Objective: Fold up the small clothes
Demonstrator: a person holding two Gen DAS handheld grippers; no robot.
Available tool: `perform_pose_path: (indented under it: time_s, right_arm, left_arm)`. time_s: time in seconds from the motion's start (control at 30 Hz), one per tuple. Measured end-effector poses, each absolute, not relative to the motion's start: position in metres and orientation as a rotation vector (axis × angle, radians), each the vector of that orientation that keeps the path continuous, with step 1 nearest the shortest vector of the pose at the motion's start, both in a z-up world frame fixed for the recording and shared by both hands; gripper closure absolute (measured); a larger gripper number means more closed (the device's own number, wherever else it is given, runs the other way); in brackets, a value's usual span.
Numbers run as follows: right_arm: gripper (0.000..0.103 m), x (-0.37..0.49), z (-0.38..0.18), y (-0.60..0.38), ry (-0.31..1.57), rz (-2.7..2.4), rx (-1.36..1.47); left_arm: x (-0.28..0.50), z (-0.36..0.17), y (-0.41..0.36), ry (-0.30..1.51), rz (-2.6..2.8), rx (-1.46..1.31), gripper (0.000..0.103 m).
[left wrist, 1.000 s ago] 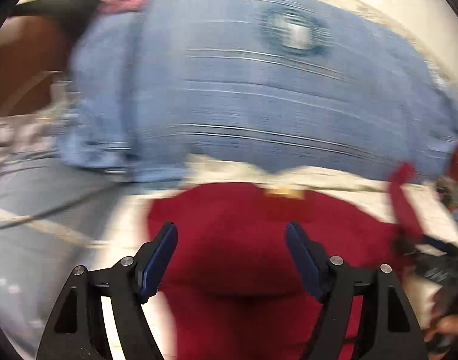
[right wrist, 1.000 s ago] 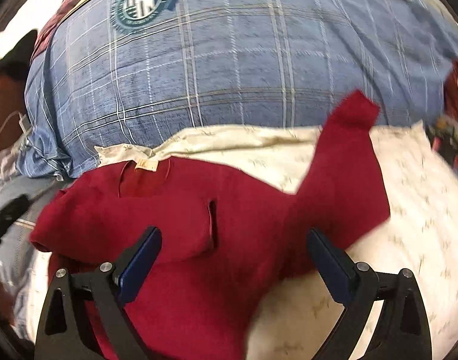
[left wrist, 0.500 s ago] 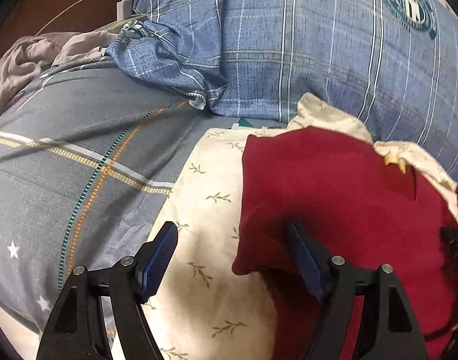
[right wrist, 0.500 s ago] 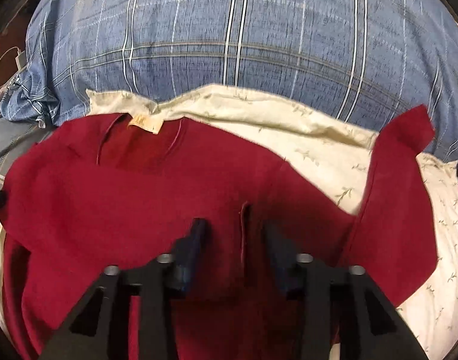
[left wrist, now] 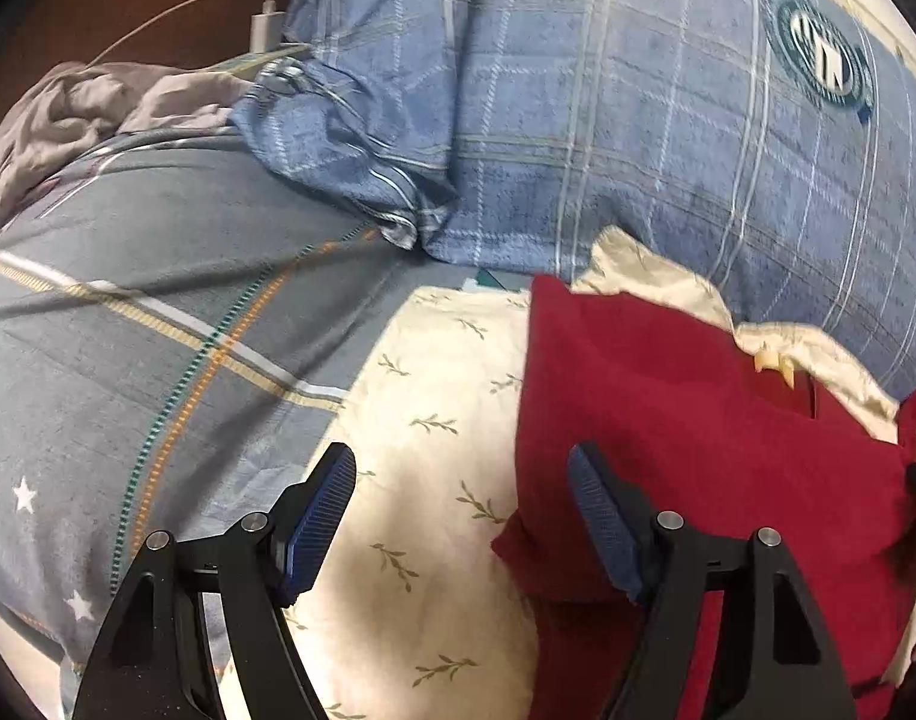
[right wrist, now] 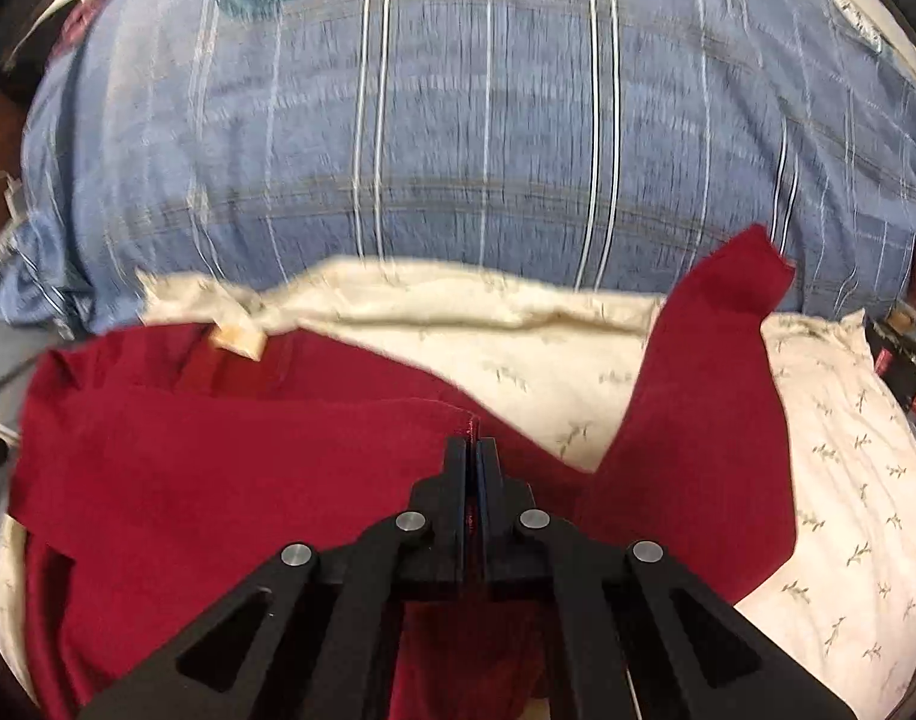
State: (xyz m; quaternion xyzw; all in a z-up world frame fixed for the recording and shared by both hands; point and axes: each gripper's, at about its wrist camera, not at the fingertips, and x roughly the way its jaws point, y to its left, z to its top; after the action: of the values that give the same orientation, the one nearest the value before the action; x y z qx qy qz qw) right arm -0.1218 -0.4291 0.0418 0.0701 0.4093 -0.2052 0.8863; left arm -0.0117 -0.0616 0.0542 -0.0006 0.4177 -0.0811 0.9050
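A blue plaid fabric pillow point(right wrist: 458, 120) backs a cream leaf-print cloth point(left wrist: 434, 480), where the dark red knit garment point(right wrist: 218, 468) lies. Right hand-held gripper point(right wrist: 472, 450) pinches its fold; left hand-held gripper point(left wrist: 463, 498) gapes wide, empty.

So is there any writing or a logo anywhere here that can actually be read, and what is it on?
Round badge on the blue plaid pillow: ring lettering too small to read; the white centre marks are unclear, and it is blurred in the right wrist view.
Neck tag on the red garment: blurred, no legible text.
Nothing else bears writing.
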Motion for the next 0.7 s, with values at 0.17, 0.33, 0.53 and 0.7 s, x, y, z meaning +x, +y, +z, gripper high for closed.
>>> perform_pose_path:
  time_s: [0.17,0.33,0.53,0.7]
  right_arm:
    - [0.089,-0.124,0.038,-0.428,0.892,-0.451,0.173]
    - [0.043,-0.113,0.079,-0.375,0.783,-0.207,0.147]
    - [0.048,-0.046,0.077,-0.282,0.836,0.141,0.127]
    - [0.045,0.012,0.045,-0.228,0.928,0.238,0.015]
  left_arm:
    - [0.0,0.037,-0.071,0.926,-0.107,0.104,0.028]
    - [0.005,0.035,-0.06,0.924,-0.088,0.065,0.028]
    - [0.011,0.028,-0.051,0.953,-0.096,0.017,0.028]
    - [0.018,0.022,-0.049,0.975,-0.079,0.034,0.03]
